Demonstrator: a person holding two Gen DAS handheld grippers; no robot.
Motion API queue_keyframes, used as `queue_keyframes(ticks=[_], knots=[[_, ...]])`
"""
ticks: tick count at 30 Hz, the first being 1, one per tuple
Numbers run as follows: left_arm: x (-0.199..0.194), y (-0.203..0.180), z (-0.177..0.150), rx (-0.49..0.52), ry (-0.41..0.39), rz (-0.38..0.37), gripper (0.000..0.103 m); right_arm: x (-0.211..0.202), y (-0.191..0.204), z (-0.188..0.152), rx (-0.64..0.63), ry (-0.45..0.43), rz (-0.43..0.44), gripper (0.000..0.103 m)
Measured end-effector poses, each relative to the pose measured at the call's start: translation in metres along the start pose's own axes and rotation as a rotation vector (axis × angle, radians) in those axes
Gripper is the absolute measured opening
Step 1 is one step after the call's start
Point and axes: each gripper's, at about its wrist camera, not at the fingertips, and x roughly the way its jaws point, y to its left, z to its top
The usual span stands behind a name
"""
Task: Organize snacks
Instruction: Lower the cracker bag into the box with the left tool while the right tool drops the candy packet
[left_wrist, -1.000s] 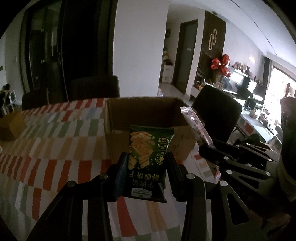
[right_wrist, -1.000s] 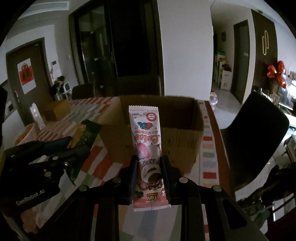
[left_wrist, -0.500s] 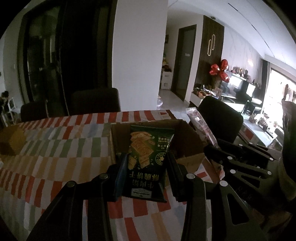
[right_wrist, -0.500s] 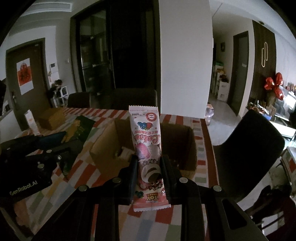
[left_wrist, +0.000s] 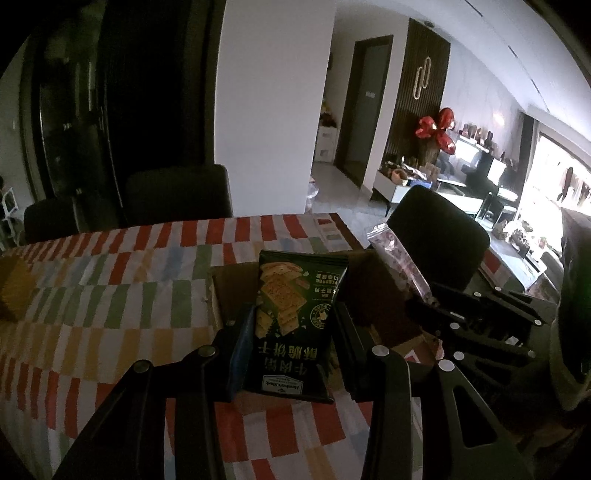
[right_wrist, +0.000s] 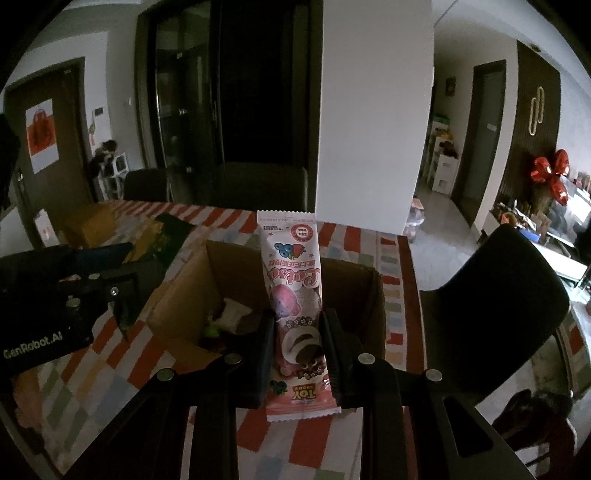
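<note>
- above the striped worktop (left_wrist: 110, 302), the left tool (left_wrist: 291, 343) is clamped partway closed on a dark green cracker packet (left_wrist: 291, 325), its two fingers pressing the packet's side edges.
- the packet stands upright between the fingers with its print upside down; its lower edge hangs below the fingertips and its top rises over the open cardboard box (left_wrist: 369, 291) just behind it.
- from the right wrist view, the right tool (right_wrist: 297, 350) is nearly fully closed on a slim pink snack packet (right_wrist: 295, 288), gripped at its lower part.
- the pink packet points up and away from the tool, also with its print upside down, and its upper half shows against the box's far wall.
- the cardboard box (right_wrist: 192, 291) sits open on the worktop (right_wrist: 391, 273) right beyond both tools; a few small wrapped items (right_wrist: 229, 321) lie on its floor, too dim to tell what they are.
- the two tools are side by side, each visible at the edge of the other's view, both packets held clear of the box.
- a smaller brown box (right_wrist: 88, 225) rests on the far left of the worktop, well apart from the tools.
- dark chairs (left_wrist: 439, 232) stand around the worktop.
</note>
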Motion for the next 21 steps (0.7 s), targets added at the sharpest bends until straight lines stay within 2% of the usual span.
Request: queue_keyframes(ticks=[9, 14, 15, 17, 21], knots=[[0.037, 0.005, 0.009, 0.000, 0.073, -0.006, 0.041, 0.030, -0.012, 0.009, 0.020, 0.050, -0.001, 0.027], [0.049, 0.003, 0.013, 0.017, 0.090, 0.026, 0.043, 0.040, -0.015, 0.009, 0.028, 0.062, -0.012, 0.027], [0.048, 0.003, 0.013, 0.017, 0.086, 0.032, 0.044, 0.041, -0.015, 0.009, 0.027, 0.058, -0.020, 0.030], [0.046, 0.004, 0.014, 0.019, 0.074, 0.051, 0.054, 0.041, -0.014, 0.010, 0.025, 0.057, -0.037, 0.041], [0.035, 0.003, 0.006, 0.031, 0.053, 0.088, 0.056, 0.033, -0.012, 0.006, 0.028, 0.046, -0.039, 0.043]])
